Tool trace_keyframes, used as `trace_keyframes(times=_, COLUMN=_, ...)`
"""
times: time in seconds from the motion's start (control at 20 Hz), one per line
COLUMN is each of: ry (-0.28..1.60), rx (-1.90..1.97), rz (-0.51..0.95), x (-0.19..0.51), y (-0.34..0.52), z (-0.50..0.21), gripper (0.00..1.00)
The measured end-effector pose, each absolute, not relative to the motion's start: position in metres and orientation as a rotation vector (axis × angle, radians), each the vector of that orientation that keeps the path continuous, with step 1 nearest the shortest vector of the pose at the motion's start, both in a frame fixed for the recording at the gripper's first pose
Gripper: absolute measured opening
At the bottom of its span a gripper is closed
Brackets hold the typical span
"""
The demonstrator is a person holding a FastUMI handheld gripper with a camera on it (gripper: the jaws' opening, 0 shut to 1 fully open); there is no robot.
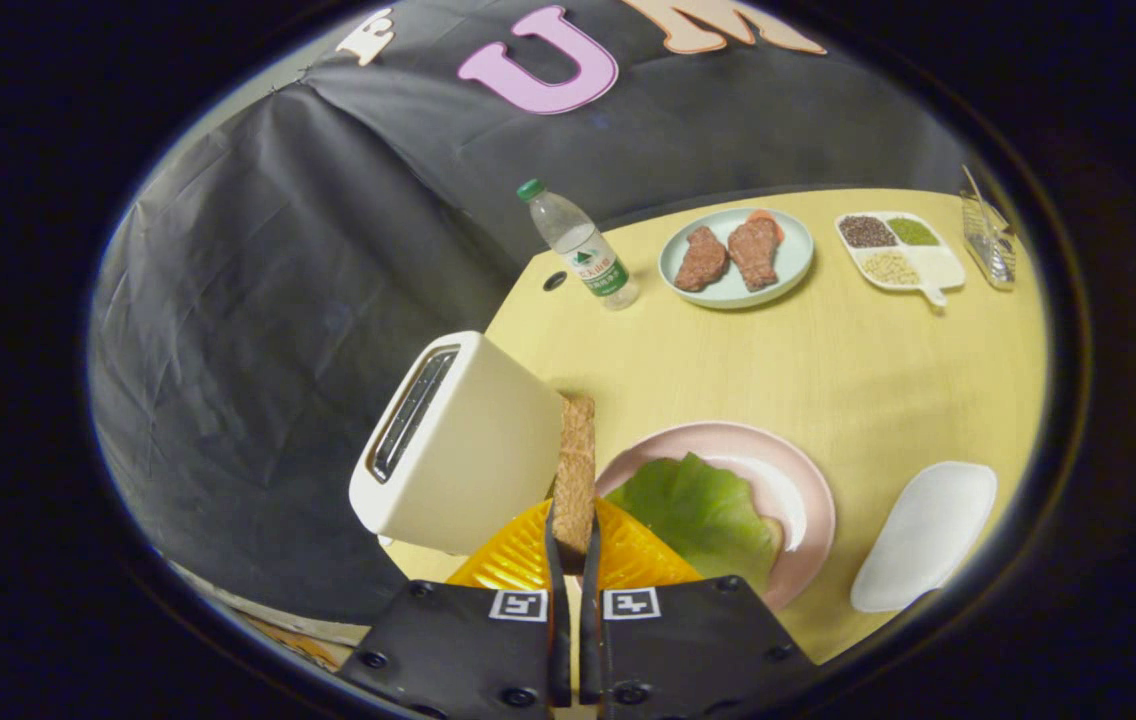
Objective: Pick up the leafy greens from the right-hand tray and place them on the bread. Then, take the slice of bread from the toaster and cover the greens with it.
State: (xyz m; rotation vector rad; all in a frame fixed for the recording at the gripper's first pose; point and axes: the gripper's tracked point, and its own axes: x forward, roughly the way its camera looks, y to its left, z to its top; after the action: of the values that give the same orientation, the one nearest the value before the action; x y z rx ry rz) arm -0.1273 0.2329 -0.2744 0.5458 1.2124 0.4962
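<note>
A coarse, porous slice of bread (575,470) is clamped between the fingers of the gripper (573,545), beside a smooth, matt plastic toaster (463,445); a glossy plate (798,500) and a clear plastic bottle (580,246) stand on the pale wood-look table (828,360).

Bread slice (575,470) in the claw (573,535), between toaster (458,440) and plate (808,490).
Greens (698,510) lie on the plate; the bottle (583,248) stands behind, on the table (828,370).
</note>
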Motion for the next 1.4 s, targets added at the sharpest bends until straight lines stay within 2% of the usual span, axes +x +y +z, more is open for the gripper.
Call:
trace_keyframes(times=0.7, ry=1.344, rx=0.576, rz=0.373, x=-0.169, y=0.181, z=-0.337, gripper=0.1)
trace_keyframes(times=1.1, ry=1.392, rx=0.496, rz=0.383, x=-0.187, y=0.164, z=-0.348, gripper=0.46)
trace_keyframes(times=1.4, ry=1.349, rx=0.479, rz=0.373, x=-0.184, y=0.145, z=-0.336, gripper=0.99)
